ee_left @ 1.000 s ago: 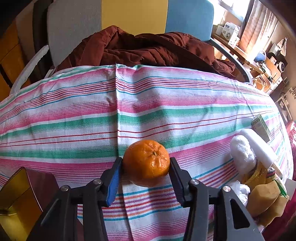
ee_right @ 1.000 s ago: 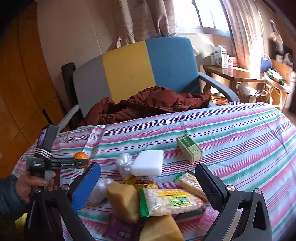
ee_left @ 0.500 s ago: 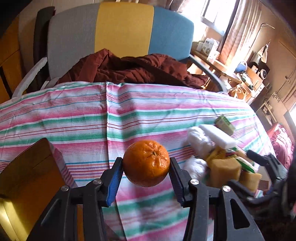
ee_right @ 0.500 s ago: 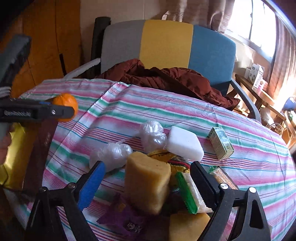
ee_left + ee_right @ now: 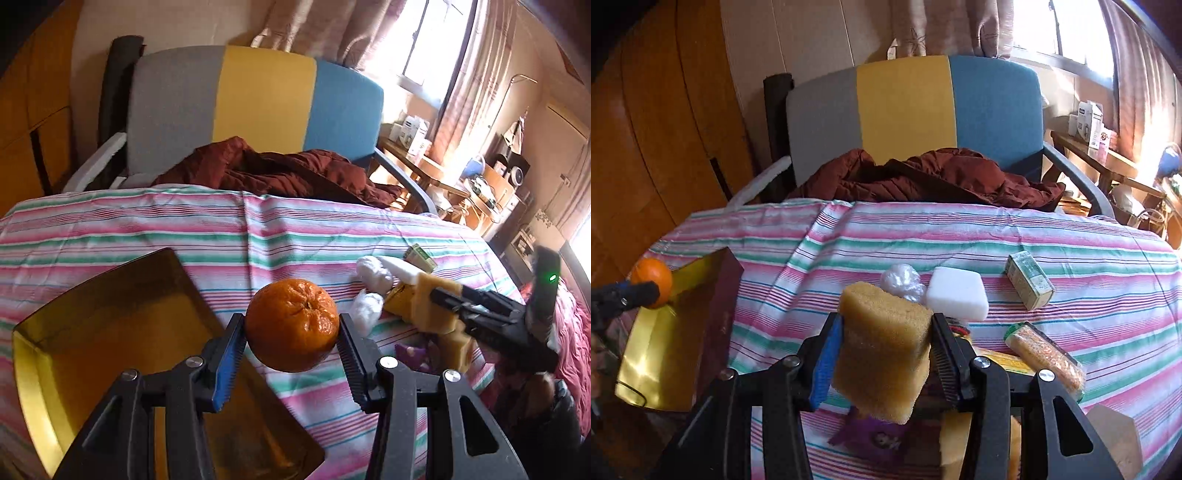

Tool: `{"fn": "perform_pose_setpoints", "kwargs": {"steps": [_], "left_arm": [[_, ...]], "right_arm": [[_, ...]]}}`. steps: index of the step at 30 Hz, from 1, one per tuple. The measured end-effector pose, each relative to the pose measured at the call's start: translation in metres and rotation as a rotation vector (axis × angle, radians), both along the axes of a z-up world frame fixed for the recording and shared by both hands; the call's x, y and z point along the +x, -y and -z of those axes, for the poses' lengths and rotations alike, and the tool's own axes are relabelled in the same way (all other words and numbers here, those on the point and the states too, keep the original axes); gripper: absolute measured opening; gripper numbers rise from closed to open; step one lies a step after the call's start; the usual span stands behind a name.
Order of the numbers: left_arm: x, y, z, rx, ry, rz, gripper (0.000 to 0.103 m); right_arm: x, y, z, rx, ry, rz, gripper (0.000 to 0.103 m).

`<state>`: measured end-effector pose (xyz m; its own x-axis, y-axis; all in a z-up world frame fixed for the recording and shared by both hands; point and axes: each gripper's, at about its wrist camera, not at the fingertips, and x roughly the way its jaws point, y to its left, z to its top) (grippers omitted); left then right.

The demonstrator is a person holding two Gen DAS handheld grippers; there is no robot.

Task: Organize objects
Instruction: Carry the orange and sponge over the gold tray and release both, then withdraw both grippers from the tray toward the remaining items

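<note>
Since a moment ago the right gripper point(image 5: 884, 350) has clamped its fingers on the yellow sponge point(image 5: 884, 349) and raised it off the pile of snack packets point(image 5: 1045, 354). Meanwhile the left gripper point(image 5: 291, 341) keeps the orange point(image 5: 291, 325) pinched, now held beside the gold box point(image 5: 122, 332) at the table point(image 5: 295, 229) edge.

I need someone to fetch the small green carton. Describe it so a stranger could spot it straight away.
Start at the striped tablecloth in front of the grey, yellow and blue chair. To the right of the white block lies the small green carton, on its own on the cloth. It is the only printed green box; its neighbours are a plain white slab and crinkly wrapped snacks.
</note>
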<state>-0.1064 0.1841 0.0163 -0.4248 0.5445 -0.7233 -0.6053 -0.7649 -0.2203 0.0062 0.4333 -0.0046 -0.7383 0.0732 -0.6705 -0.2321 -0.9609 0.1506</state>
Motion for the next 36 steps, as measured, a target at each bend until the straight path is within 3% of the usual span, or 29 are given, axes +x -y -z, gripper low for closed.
{"fn": "perform_pose_setpoints", "kwargs": {"steps": [6, 15, 18, 20, 25, 31, 36], "left_arm": [[0.000, 0.071, 0.016, -0.044, -0.010, -0.145, 0.050], [-0.015, 0.164, 0.051, -0.109, 0.014, -0.352, 0.050], [-0.023, 0.181, 0.053, -0.130, 0.002, -0.408, 0.051], [-0.025, 0.190, 0.048, -0.129, -0.028, -0.443, 0.057], [-0.018, 0.208, 0.038, -0.088, -0.039, -0.477, 0.062], [0.003, 0.219, 0.034, -0.053, -0.026, -0.501, 0.062], [0.019, 0.220, 0.032, -0.051, -0.023, -0.503, 0.062]], "right_arm": [[-0.009, 0.075, -0.016, -0.046, -0.032, -0.181, 0.049], [-0.056, 0.206, -0.003, -0.051, 0.051, -0.403, 0.050], [-0.071, 0.234, -0.003, -0.036, 0.057, -0.405, 0.057], [-0.075, 0.248, -0.006, -0.030, 0.051, -0.414, 0.079], [-0.065, 0.281, -0.019, 0.104, 0.017, -0.434, 0.101], [-0.047, 0.302, -0.026, 0.242, -0.021, -0.401, 0.103], [-0.036, 0.308, -0.029, 0.283, -0.039, -0.373, 0.103]]}}
